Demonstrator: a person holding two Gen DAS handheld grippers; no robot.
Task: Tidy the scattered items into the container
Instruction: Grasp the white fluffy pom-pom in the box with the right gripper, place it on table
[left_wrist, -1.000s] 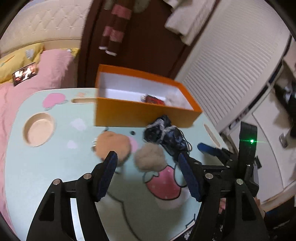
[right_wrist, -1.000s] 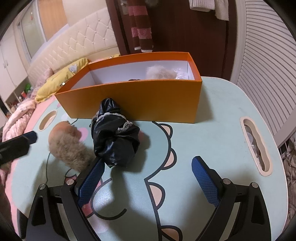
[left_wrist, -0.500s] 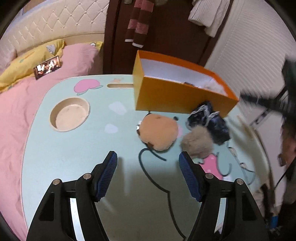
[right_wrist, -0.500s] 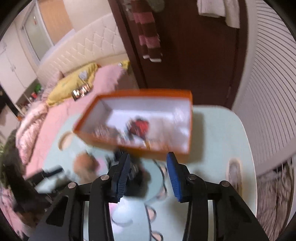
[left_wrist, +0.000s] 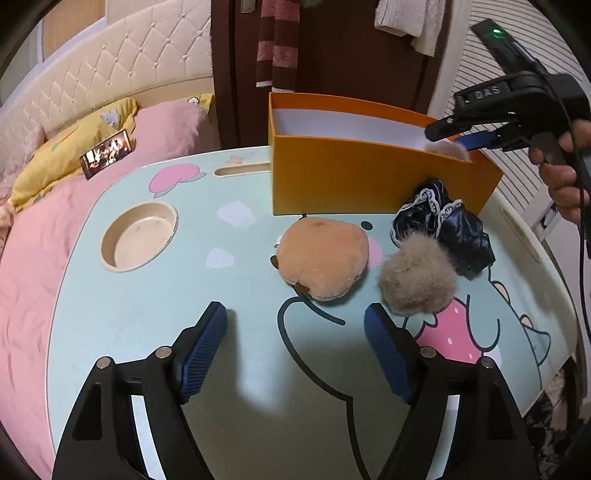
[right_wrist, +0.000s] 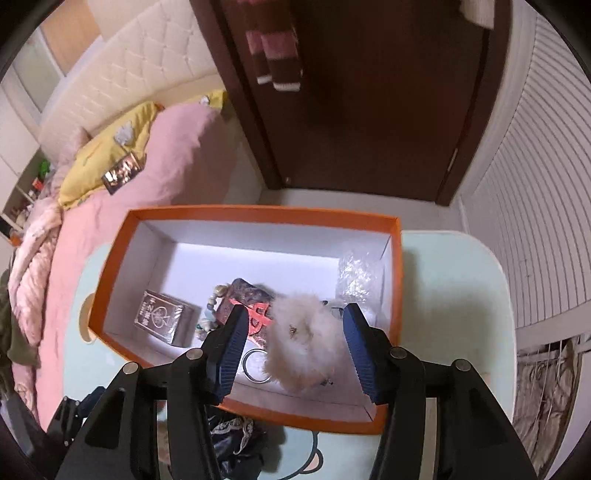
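Inside box (right_wrist: 394, 266), cream pompom (right_wrist: 303, 339), fluffy.

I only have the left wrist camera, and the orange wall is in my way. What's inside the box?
Observer: A fluffy cream pom-pom is in the orange box, between the right gripper's open jaws, with a gap on each side.
Operator: Ooh! Is there anything else in there?
Observer: Yes, a small dark card box lies on the white floor, towards the left side.
Operator: What about the right side?
Observer: A crinkly clear plastic bag sits against the right wall, towards the far corner.
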